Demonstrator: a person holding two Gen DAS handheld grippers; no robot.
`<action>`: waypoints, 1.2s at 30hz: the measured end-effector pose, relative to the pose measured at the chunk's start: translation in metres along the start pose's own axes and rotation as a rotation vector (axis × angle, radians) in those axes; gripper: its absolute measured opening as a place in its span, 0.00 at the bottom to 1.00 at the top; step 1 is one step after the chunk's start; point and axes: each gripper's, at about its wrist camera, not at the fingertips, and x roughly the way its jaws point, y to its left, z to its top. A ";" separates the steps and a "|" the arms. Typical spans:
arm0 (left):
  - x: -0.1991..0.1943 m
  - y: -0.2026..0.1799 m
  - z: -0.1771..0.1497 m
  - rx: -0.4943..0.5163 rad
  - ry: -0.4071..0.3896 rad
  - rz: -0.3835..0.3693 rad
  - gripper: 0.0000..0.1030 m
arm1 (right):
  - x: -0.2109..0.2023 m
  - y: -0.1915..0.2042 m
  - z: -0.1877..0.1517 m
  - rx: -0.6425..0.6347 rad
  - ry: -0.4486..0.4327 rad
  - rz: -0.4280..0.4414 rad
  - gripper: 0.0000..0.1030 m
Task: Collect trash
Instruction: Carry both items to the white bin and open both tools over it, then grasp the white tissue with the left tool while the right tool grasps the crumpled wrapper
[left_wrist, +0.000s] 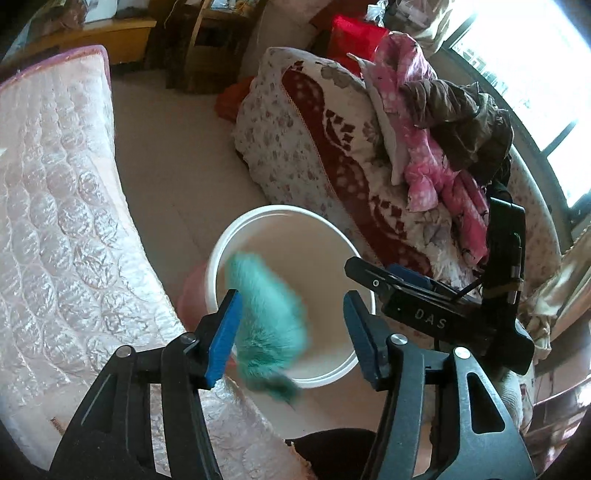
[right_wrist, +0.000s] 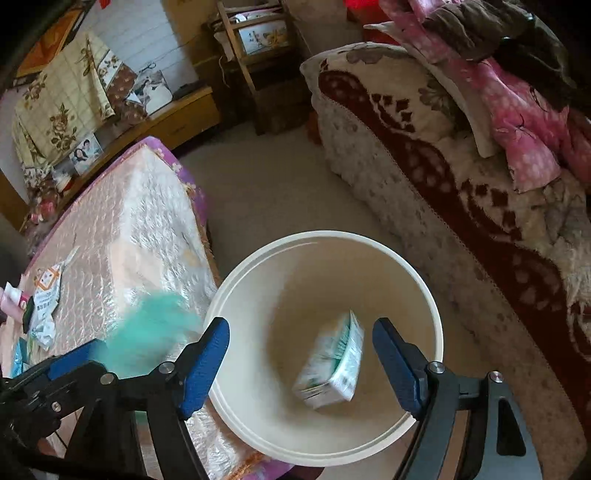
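Note:
A white bucket (left_wrist: 334, 373) stands on the floor between the table and the sofa; it also shows in the right wrist view (right_wrist: 436, 317). My left gripper (left_wrist: 293, 325) is open above its rim. A blurred teal fluffy piece (left_wrist: 271, 325) hangs by the left finger, over the bucket's edge; whether it still touches the pad I cannot tell. It shows in the right wrist view (right_wrist: 147, 332) too. My right gripper (right_wrist: 301, 365) is open above the bucket. A blurred white and green carton (right_wrist: 332, 365) is inside the bucket below it.
A table with a shiny pink cover (right_wrist: 122, 236) is at the left, with wrappers and small packets (right_wrist: 42, 299) on its near left. A sofa with a red-patterned blanket (right_wrist: 461, 177) and piled clothes (left_wrist: 436, 122) is at the right. Beige floor lies beyond the bucket.

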 end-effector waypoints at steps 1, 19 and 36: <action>-0.001 0.000 -0.001 0.004 -0.002 0.009 0.56 | 0.001 0.000 0.000 0.000 0.007 0.005 0.75; -0.138 0.059 -0.051 0.025 -0.217 0.427 0.56 | -0.029 0.139 -0.028 -0.214 -0.028 0.163 0.76; -0.280 0.185 -0.137 -0.148 -0.348 0.628 0.56 | -0.027 0.294 -0.085 -0.369 0.035 0.319 0.76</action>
